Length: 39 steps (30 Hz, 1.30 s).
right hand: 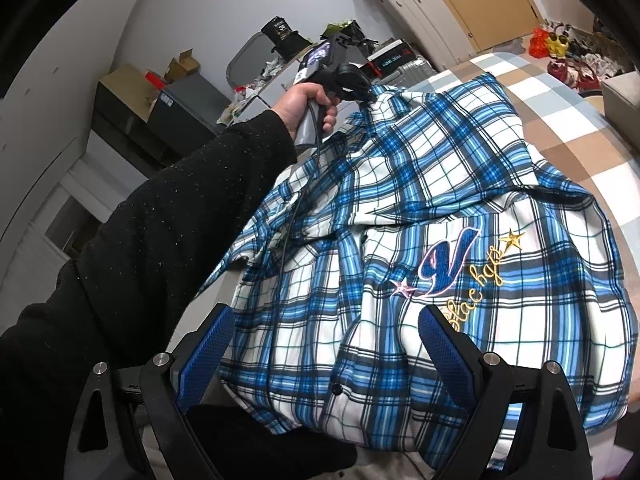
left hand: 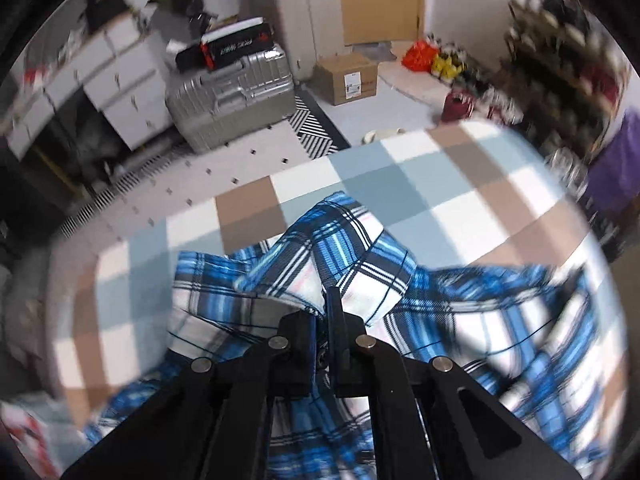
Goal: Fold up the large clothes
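A blue and white plaid shirt [right hand: 420, 208], with an embroidered "V" and gold lettering, lies spread on a checked bed cover [right hand: 568, 140]. In the left wrist view my left gripper [left hand: 327, 310] is shut on a raised fold of the plaid shirt [left hand: 352, 256], and the cloth peaks up from the pinch. The right wrist view shows the same left gripper [right hand: 369, 99], held in a hand [right hand: 304, 108], gripping the shirt's far edge. My right gripper [right hand: 326, 346] hovers open over the near hem, and its blue pads [right hand: 208, 354] are wide apart and touch nothing.
A black sleeve [right hand: 160, 248] crosses the left of the right wrist view. Beyond the bed cover [left hand: 248, 208] stand a silver suitcase [left hand: 232, 96], a cardboard box [left hand: 348, 78], white drawers [left hand: 116, 92] and a shoe rack [left hand: 560, 60].
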Motion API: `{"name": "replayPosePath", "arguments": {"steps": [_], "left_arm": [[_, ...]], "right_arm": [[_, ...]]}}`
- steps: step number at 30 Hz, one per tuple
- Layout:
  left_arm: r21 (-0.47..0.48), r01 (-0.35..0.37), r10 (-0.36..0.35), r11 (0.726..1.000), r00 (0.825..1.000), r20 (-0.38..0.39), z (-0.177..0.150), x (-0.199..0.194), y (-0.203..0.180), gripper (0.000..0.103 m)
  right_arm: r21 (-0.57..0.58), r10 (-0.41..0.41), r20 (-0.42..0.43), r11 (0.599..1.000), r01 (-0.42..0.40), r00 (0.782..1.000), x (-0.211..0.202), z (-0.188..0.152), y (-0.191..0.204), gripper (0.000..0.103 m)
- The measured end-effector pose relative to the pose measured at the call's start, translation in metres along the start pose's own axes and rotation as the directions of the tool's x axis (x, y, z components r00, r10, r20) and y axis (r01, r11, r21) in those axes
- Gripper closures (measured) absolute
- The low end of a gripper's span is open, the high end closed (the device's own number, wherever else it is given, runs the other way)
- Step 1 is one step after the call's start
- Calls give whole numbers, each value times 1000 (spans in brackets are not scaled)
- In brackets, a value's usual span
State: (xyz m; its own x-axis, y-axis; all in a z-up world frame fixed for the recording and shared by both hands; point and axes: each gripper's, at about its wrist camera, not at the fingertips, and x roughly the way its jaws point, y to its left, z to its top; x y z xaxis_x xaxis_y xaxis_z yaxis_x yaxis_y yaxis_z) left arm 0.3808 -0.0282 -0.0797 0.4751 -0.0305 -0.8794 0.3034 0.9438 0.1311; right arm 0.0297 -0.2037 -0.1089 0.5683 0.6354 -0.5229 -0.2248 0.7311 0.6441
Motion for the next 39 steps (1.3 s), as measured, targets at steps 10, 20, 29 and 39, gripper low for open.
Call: {"name": "replayPosePath", "arguments": {"steps": [10,20,29,39], "left_arm": [[-3,-120,119,993,989,-89,-13,36,12,76],[-140,-134,137,981,990,19,-12,-20,19,36],[45,6,2,999,986,-164,-43,35,-41,36],[-112,-28,24,993,999,-35,-75,-67,18,36]], "right_arm": [[-1,-4,-5,1000,4,1000,0,-1,0,9],[-16,-1,6,1000,1,1000,0,-3,8,9],[-6,-28,23,1000,28,999,-3,-1,2,9],[-2,-119,64,993,120,991,-4,3,-6,9]]}}
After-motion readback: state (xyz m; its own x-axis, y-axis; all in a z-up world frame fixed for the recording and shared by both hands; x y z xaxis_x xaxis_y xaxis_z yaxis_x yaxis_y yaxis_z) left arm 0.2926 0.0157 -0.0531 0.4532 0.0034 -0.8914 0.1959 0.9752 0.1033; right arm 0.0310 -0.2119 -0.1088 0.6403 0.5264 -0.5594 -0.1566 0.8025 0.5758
